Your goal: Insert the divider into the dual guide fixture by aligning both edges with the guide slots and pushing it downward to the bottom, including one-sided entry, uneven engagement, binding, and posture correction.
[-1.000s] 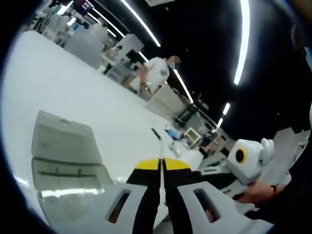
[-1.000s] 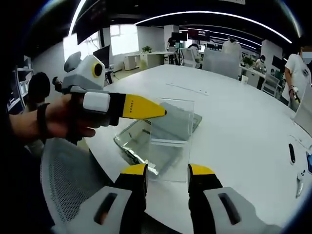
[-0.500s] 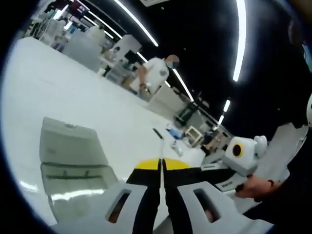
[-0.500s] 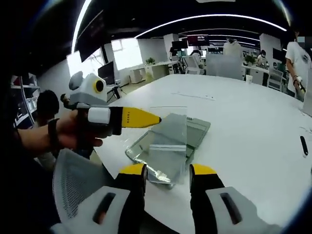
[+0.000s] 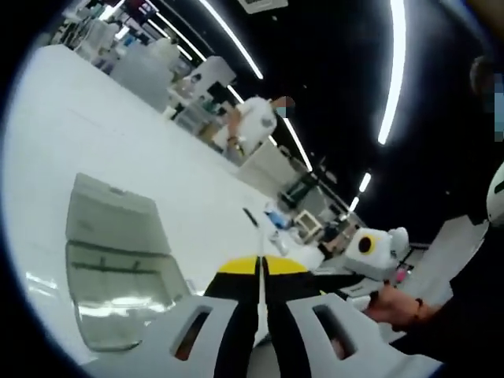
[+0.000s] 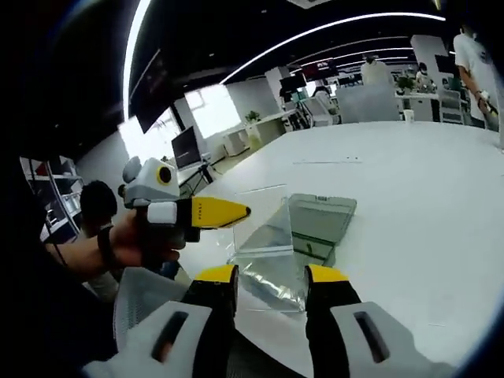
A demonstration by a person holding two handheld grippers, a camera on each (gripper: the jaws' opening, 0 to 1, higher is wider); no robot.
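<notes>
left gripper [image 6: 236,211] jaws pinched on clear divider [image 6: 264,236]; right gripper [image 6: 268,276] jaws apart, empty. level divider over fixture [image 6: 315,228] slots beyond jaws before lowering.

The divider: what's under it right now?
Under the clear divider held by the left gripper: the transparent guide fixture on the white table. Its slots can't be made out.

Place: I'm working in an open-plan office.
Lighting: long strip lights [image 6: 331,27] curve across a dark ceiling.
Furniture: a broad white table [image 6: 425,205] is in front of me, with more desks behind and a mesh chair [image 6: 146,295] at its edge.
Screens: monitors [image 6: 187,146] stand by the window.
People: a person in white [image 5: 252,122] stands among the desks.
</notes>
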